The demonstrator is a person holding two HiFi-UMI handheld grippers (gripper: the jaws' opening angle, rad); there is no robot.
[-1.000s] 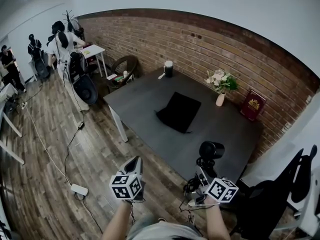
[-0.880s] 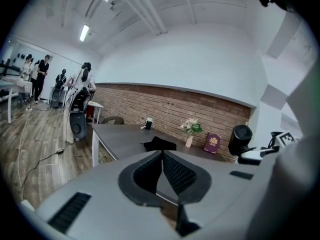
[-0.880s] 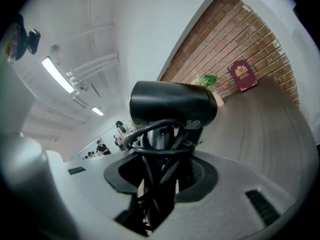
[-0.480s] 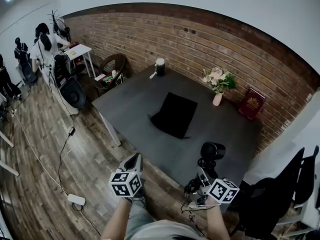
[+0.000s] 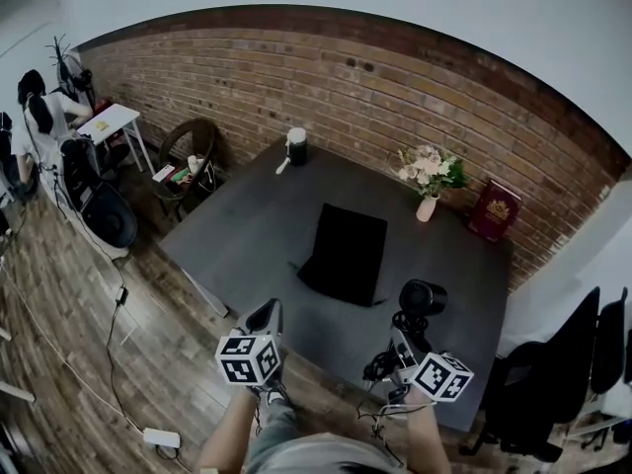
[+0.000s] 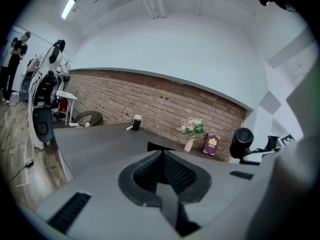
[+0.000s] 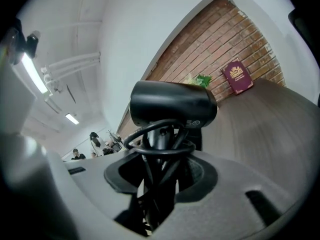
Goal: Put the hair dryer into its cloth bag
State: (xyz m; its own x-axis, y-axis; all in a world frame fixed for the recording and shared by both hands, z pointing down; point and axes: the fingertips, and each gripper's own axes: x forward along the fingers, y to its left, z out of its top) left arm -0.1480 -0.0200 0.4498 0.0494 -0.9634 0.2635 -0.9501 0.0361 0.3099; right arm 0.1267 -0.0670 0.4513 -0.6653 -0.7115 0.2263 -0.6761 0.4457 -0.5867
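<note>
A black cloth bag (image 5: 344, 254) lies flat in the middle of the dark grey table (image 5: 247, 225); in the left gripper view only a thin black sliver of the bag (image 6: 159, 146) shows beyond the jaws. My right gripper (image 5: 403, 342) is shut on the handle of a black hair dryer (image 5: 422, 297), whose head stands up over the table's near right edge. In the right gripper view the hair dryer (image 7: 172, 105) fills the middle, its cord looped round the handle between the jaws. My left gripper (image 5: 265, 318) is shut and empty, at the table's near edge.
On the far side of the table stand a black-and-white cylinder (image 5: 295, 146), a vase of flowers (image 5: 428, 178) and a red book (image 5: 493, 209) against the brick wall. A black office chair (image 5: 553, 383) is at the right. People and equipment (image 5: 59, 156) stand far left.
The table, bag and wall have slid leftward and nearer in the head view as I moved along the table. Both grippers keep their places in the frame, the hair dryer still held.
</note>
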